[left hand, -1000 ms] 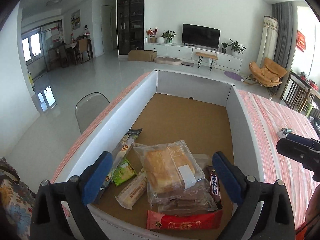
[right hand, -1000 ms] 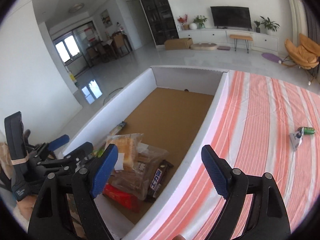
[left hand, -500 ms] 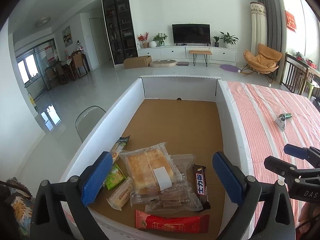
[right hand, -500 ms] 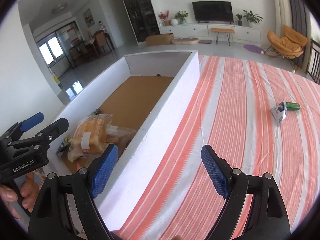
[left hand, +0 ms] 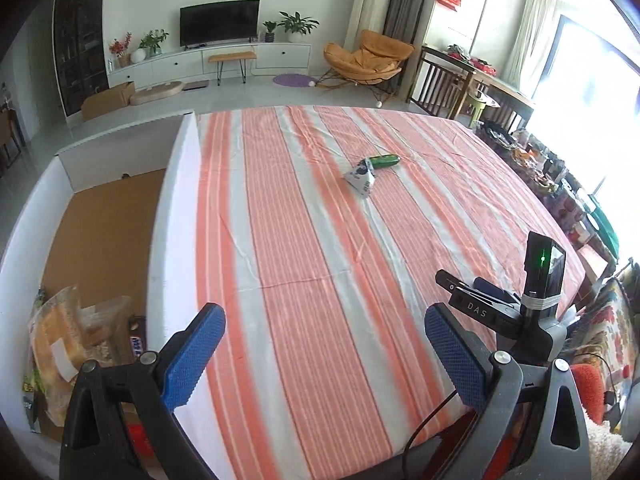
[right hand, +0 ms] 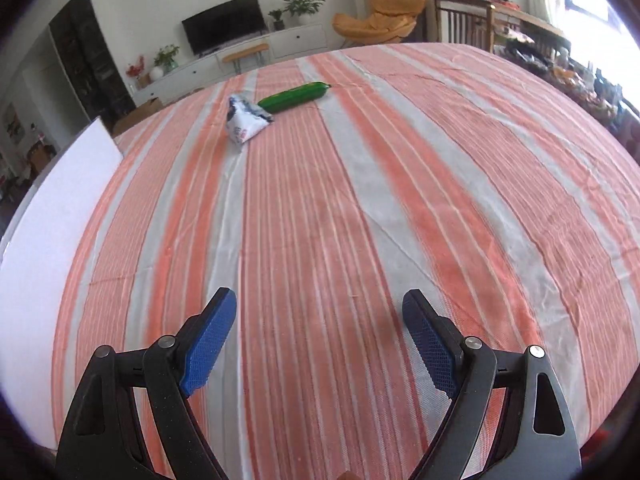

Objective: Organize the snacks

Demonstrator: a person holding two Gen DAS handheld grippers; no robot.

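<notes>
Two snacks remain outside the box: a white snack packet [right hand: 246, 122] and a green tube-shaped pack [right hand: 295, 97], touching each other, well apart from both tools on the striped counter [right hand: 360, 220]. Half a second ago both cameras faced the white box [left hand: 172, 216]; now both face the open counter, so the judged next step is collecting these two items. Left hand-held gripper [left hand: 320, 354]: jaws wide apart, nothing between them. Right hand-held gripper [right hand: 318, 340]: likewise wide and empty. Only the left wrist view shows the box interior, with the bagged bread [left hand: 60, 344] and other snacks at its near end, plus the right tool's body. The right wrist view shows only the box's outer wall.
</notes>
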